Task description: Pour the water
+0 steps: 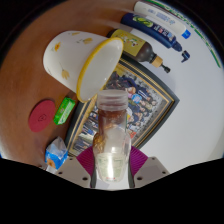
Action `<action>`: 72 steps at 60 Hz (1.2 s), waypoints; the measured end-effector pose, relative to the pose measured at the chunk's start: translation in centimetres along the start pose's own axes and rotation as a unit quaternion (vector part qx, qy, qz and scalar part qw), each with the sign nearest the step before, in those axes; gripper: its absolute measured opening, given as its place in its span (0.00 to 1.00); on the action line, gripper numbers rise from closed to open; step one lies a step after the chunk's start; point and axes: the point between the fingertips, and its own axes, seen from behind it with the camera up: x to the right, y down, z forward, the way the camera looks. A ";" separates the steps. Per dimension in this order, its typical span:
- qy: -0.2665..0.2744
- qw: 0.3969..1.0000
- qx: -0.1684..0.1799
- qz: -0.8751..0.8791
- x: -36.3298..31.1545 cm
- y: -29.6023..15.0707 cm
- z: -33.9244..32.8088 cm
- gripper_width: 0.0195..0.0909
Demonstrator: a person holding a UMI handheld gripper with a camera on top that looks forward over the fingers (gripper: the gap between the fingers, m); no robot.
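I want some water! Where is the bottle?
In the gripper view, the clear bottle sits clamped between the tongs, right beside the tilted yellow-rimmed cup, above the framed picture.

No text, brand, number or sign can be read anywhere. The glue bottles (pixel 150 32) at one o'clock carry labels, but their print is too small to make out. The framed picture (pixel 140 100) at the centre shows only coloured figures, no legible words. The green packet (pixel 64 110) at nine o'clock is likewise unreadable.
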 end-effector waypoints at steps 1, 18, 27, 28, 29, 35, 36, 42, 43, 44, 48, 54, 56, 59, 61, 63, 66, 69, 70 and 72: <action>0.000 1.000 0.001 -0.004 0.0 -0.1 0.0 0.33; -0.028 0.995 0.022 0.092 0.2 -0.6 -0.4 0.33; -0.084 0.942 0.028 0.325 0.5 0.3 -1.6 0.33; -0.091 0.931 0.028 0.354 0.5 0.3 -1.8 0.33; -0.098 0.918 0.029 0.383 0.5 0.3 -2.0 0.33; -0.140 0.831 0.033 0.537 0.1 0.0 -3.3 0.34; -0.148 0.816 0.035 0.558 0.0 0.0 -3.3 0.34; -0.192 0.726 0.039 0.659 -1.5 -0.9 -3.8 0.33; -0.199 0.711 0.041 0.674 -1.7 -1.1 -3.9 0.33; -0.203 0.696 0.041 0.688 -1.9 -1.6 -3.9 0.33; -0.223 0.642 0.039 0.732 -3.3 -2.1 -3.7 0.33; -0.239 0.566 0.041 0.788 -4.7 -3.3 -3.0 0.33; -0.241 0.549 0.041 0.799 -5.2 -3.6 -2.8 0.33; -0.244 0.538 0.041 0.806 -6.2 -4.0 -2.3 0.33; -0.245 0.533 0.042 0.809 -6.8 -4.4 -2.1 0.34; -0.246 0.528 0.039 0.812 -7.3 -4.8 -1.9 0.34; -0.254 0.521 0.040 0.814 -8.3 -5.5 -1.9 0.34; -0.259 0.516 0.037 0.816 -9.4 -6.0 -1.8 0.34; -0.260 0.515 0.036 0.816 -9.7 -6.1 -1.8 0.34; -0.262 0.513 0.034 0.817 -10.5 -6.5 -1.9 0.35</action>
